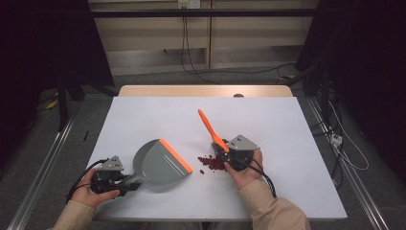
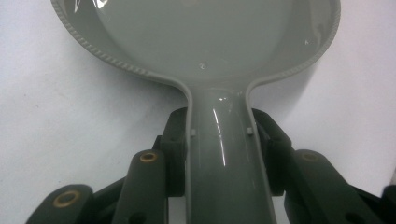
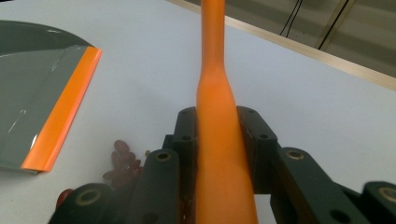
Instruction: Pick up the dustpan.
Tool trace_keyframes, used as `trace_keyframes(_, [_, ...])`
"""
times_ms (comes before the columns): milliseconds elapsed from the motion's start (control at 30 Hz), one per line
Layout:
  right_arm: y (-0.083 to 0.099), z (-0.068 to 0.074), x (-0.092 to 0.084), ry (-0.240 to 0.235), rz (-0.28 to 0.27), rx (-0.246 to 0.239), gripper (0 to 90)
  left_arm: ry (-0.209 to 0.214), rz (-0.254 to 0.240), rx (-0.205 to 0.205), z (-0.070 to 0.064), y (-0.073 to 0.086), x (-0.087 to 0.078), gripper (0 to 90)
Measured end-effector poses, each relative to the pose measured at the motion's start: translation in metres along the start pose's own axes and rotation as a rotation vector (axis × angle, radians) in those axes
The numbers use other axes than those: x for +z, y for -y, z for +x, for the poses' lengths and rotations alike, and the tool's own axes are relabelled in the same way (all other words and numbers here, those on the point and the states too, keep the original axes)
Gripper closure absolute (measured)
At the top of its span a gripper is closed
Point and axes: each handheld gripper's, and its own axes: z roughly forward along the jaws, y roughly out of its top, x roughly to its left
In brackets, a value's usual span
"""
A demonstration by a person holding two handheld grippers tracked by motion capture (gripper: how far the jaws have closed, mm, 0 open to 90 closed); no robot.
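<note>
A grey dustpan (image 1: pixel 160 164) with an orange lip lies flat on the white table, mouth toward the right. My left gripper (image 1: pixel 125 182) is shut on its handle (image 2: pixel 224 158) at the table's front left. A pile of dark red beans (image 1: pixel 212 163) lies just right of the lip. My right gripper (image 1: pixel 225 152) is shut on an orange brush handle (image 3: pixel 218 140), which sticks up and back to the left; the brush's head is hidden behind the gripper, beside the beans (image 3: pixel 122 161). The dustpan's orange lip (image 3: pixel 63 112) shows left of the right jaws.
The white table (image 1: pixel 268 120) has a wooden strip along its far edge. Cables trail across the floor behind and to the right. A metal rail runs along each side of the table.
</note>
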Motion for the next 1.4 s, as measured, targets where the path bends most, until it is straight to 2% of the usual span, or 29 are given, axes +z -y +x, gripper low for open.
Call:
trace_keyframes(200, [-0.012,-0.004,-0.010,-0.032,-0.041,0.031,71.3,0.005,0.003,-0.002,0.002,0.001,-0.001,62.6])
trace_keyframes(300, [-0.019,0.000,-0.014,-0.062,-0.053,0.056,71.3,0.006,0.011,-0.005,0.003,0.001,-0.003,62.6])
trace_keyframes(367, [-0.022,0.007,-0.012,-0.086,-0.052,0.071,71.4,0.002,0.013,-0.004,0.004,0.003,-0.004,62.6])
trace_keyframes(600, [-0.030,0.050,0.005,-0.190,-0.043,0.146,71.3,0.002,0.011,-0.014,0.007,0.010,-0.010,62.7])
trace_keyframes(633, [-0.029,0.053,0.006,-0.193,-0.035,0.146,71.3,0.001,0.016,-0.012,0.009,0.012,-0.011,62.7])
trace_keyframes(733, [-0.024,0.061,0.010,-0.221,-0.003,0.188,71.3,0.001,0.022,-0.016,0.011,0.016,-0.012,62.6])
trace_keyframes(800, [-0.019,0.062,0.013,-0.218,0.018,0.181,71.3,0.004,0.021,-0.011,0.012,0.016,-0.011,62.6])
trace_keyframes(833, [-0.016,0.062,0.014,-0.213,0.033,0.172,71.4,0.004,0.023,-0.013,0.011,0.016,-0.012,62.6])
trace_keyframes(867, [-0.014,0.060,0.014,-0.199,0.021,0.156,71.4,0.005,0.024,-0.013,0.011,0.016,-0.012,62.6])
trace_keyframes(933, [-0.014,0.052,0.013,-0.202,0.037,0.182,71.3,0.003,0.024,-0.011,0.011,0.015,-0.011,62.6])
trace_keyframes(1000, [-0.014,0.046,0.012,-0.170,0.039,0.135,71.4,0.007,0.022,-0.013,0.011,0.015,-0.010,62.6])
trace_keyframes(1033, [-0.013,0.042,0.012,-0.173,0.038,0.142,71.3,0.006,0.023,-0.012,0.010,0.014,-0.010,62.6])
trace_keyframes(1067, [-0.013,0.039,0.013,-0.192,0.037,0.169,71.3,0.007,0.024,-0.010,0.010,0.014,-0.009,62.6])
trace_keyframes(1200, [-0.015,0.031,0.010,-0.209,-0.003,0.180,71.3,0.011,0.025,-0.001,0.008,0.011,-0.007,62.5])
trace_keyframes(1267, [-0.017,0.026,0.005,-0.210,-0.025,0.147,71.3,0.012,0.018,0.001,0.006,0.010,-0.005,62.5])
trace_keyframes(1400, [-0.018,0.011,-0.008,-0.185,-0.046,0.116,71.3,0.027,0.019,0.010,0.003,0.005,0.000,62.4])
